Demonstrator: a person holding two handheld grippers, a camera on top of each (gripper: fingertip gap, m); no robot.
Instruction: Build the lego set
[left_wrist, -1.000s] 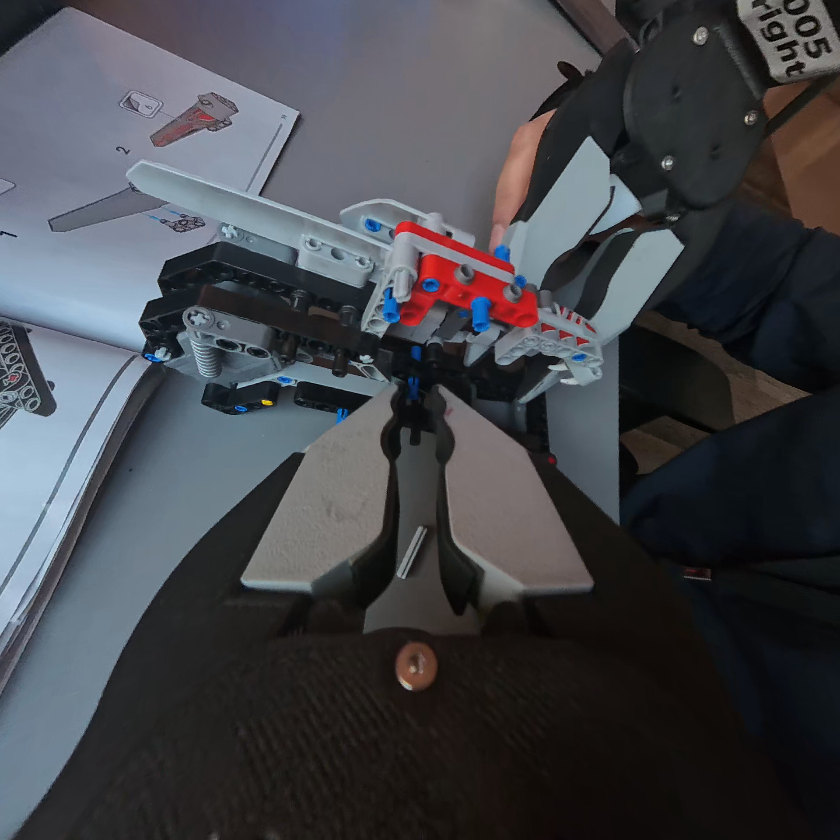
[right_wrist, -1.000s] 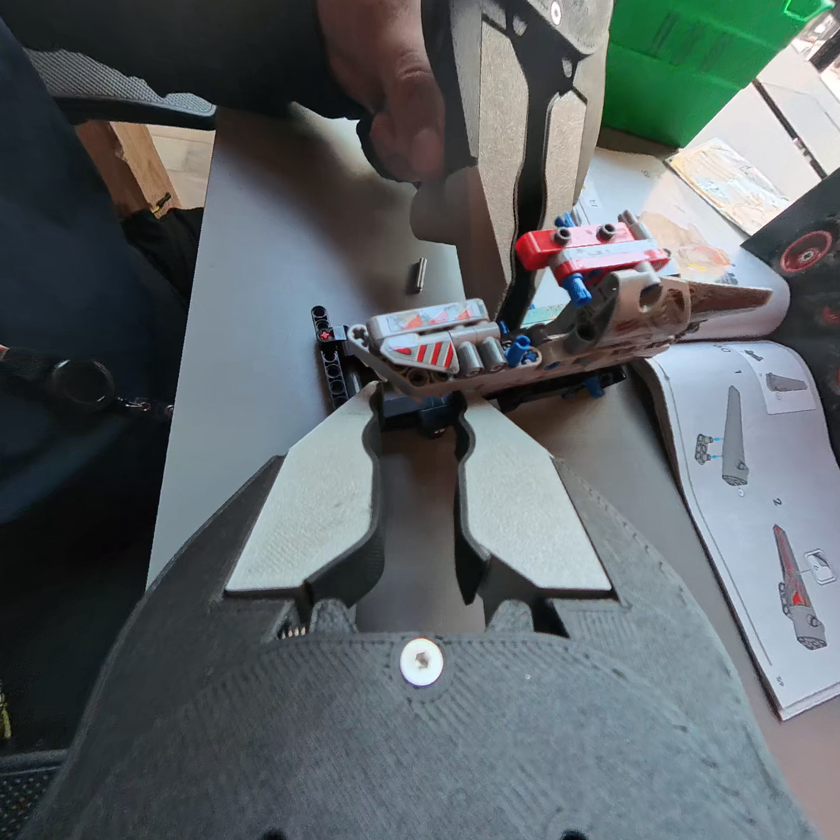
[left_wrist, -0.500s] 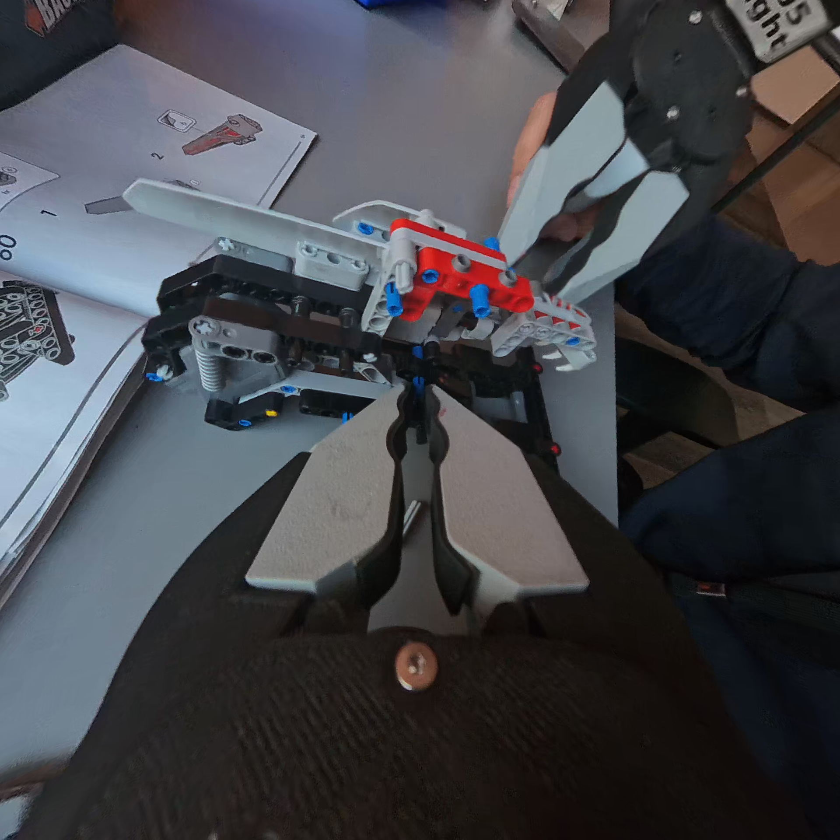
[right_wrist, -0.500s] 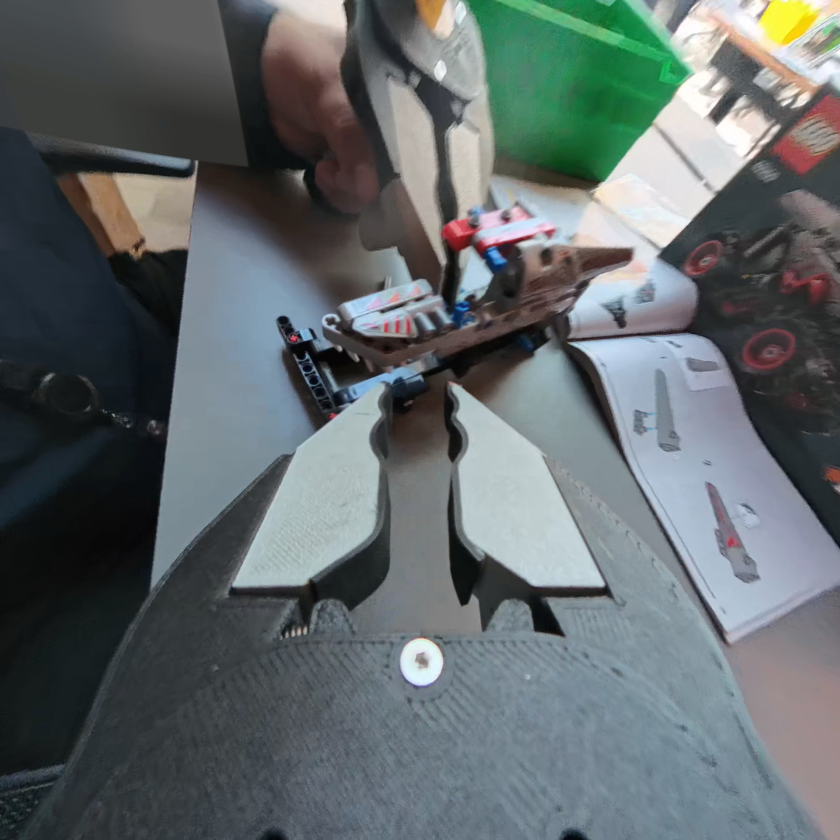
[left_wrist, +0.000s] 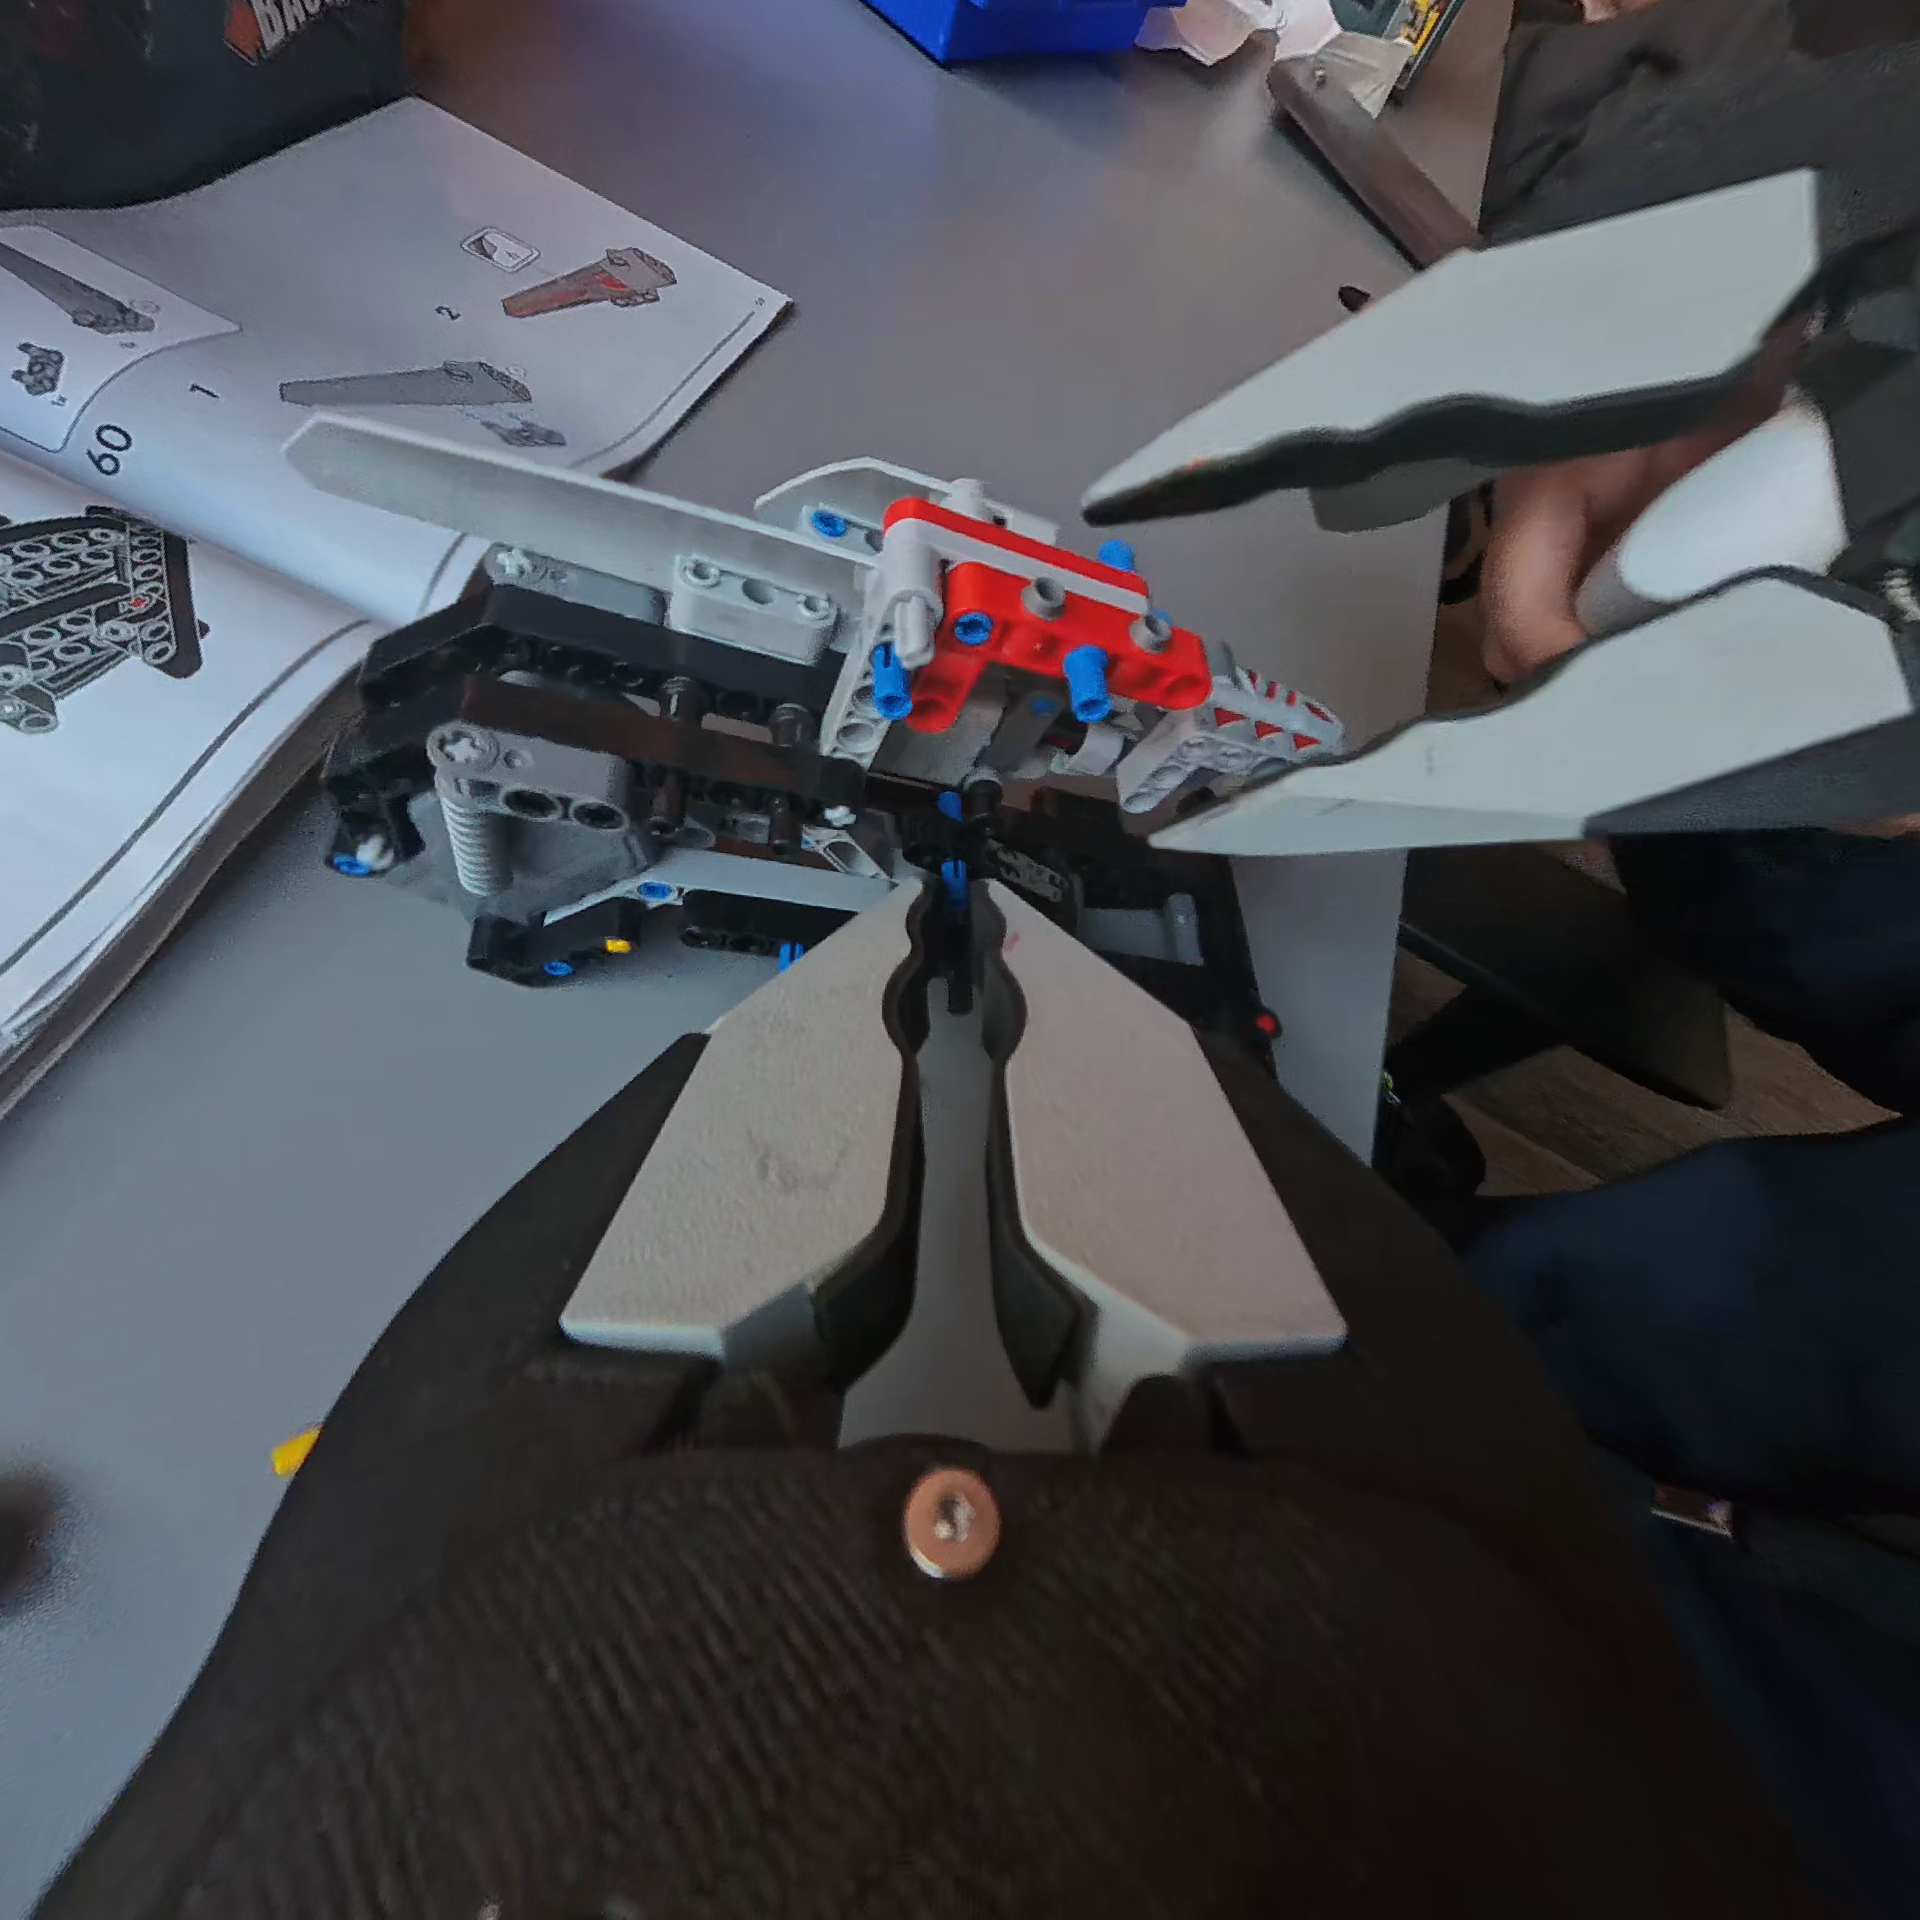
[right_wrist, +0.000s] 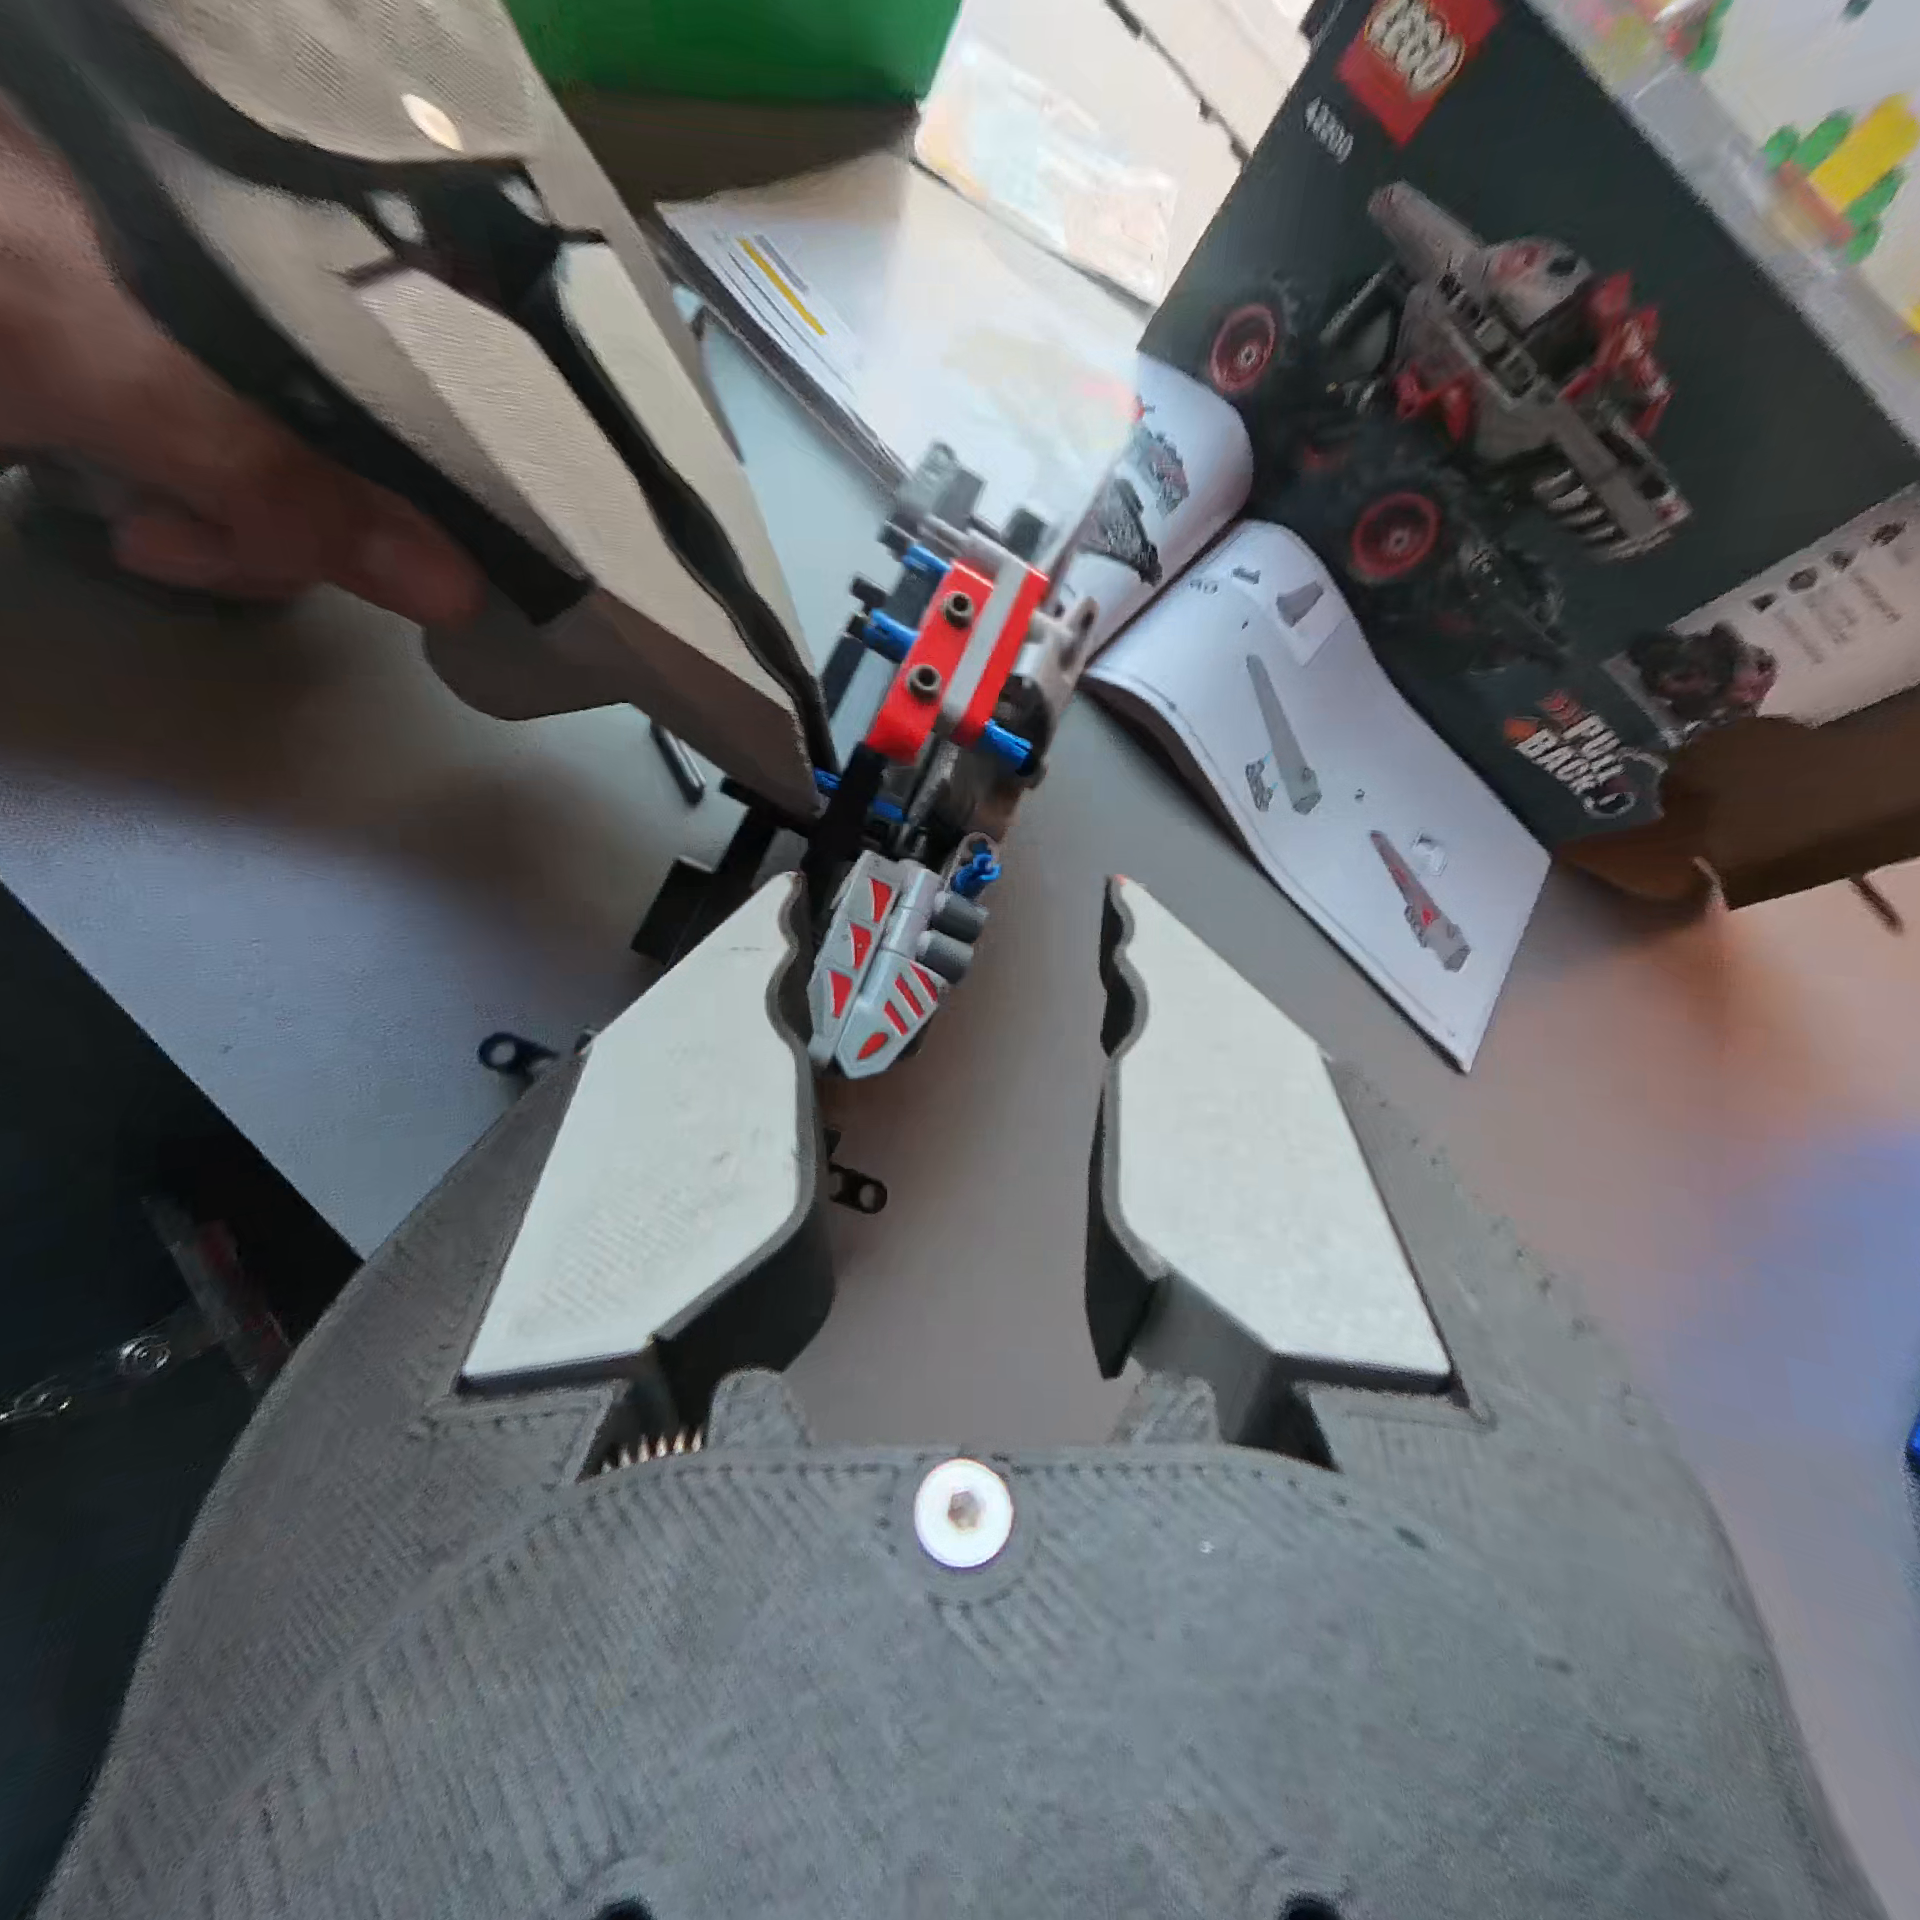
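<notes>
The lego model (left_wrist: 727, 665) is a black chassis with a long grey panel, a red beam (left_wrist: 1039, 644), blue pins and a grey front piece with red stripes (left_wrist: 1236, 727). It rests on the grey table near the right edge. My left gripper (left_wrist: 956, 920) is shut on a thin black part at the model's near side. My right gripper (left_wrist: 1122, 670) is open and comes in from the right, one finger above the striped front and one below. In the right wrist view my right gripper (right_wrist: 954, 894) is open, its left finger beside the striped piece (right_wrist: 883, 966). The left gripper (right_wrist: 821, 790) holds the model from the left.
An open instruction booklet (left_wrist: 260, 343) lies left of the model and shows in the right wrist view (right_wrist: 1330, 748). The set's box (right_wrist: 1507, 364) stands behind it. A loose black pin (right_wrist: 675, 758) and small black parts (right_wrist: 857, 1184) lie on the table. The table edge (left_wrist: 1392, 987) is close.
My right gripper pulled back from the model's underside, swung round to its striped front end and opened wide. My left gripper kept its hold on the model.
</notes>
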